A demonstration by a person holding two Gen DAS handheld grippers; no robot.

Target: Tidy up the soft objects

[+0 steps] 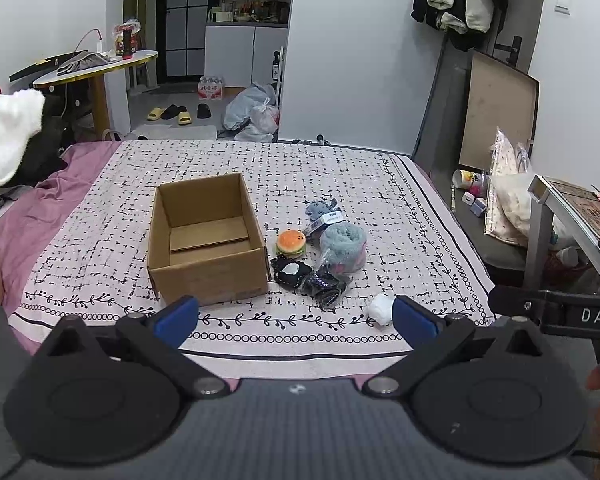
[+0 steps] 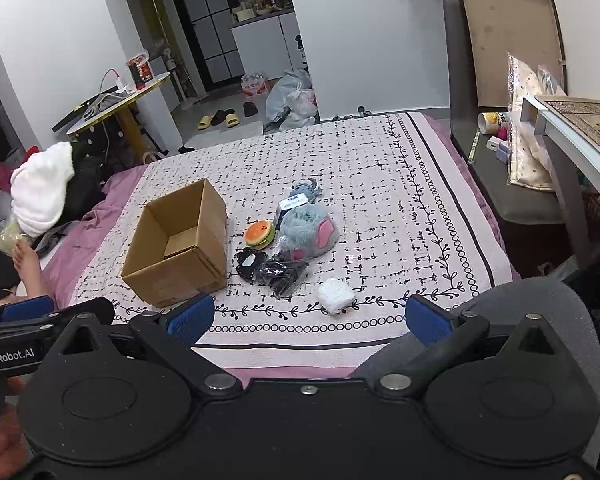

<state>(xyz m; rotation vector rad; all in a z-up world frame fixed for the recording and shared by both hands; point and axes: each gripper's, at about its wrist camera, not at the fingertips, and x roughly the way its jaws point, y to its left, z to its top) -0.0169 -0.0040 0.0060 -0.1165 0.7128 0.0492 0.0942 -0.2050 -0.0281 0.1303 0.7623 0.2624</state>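
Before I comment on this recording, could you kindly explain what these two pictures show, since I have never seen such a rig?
There is no robot here: a person holds a two-finger gripper in each hand, and a fisheye camera on each looks forward along its blue-padded fingers. One picture is from the left gripper, the other from the right gripper. Both are open and hold nothing. Ahead is a bed with a patterned blanket. On it stand an open, empty cardboard box and, beside it, soft things: a burger plush, a grey plush in plastic, a black pouch, and a white bundle nearest the grippers.
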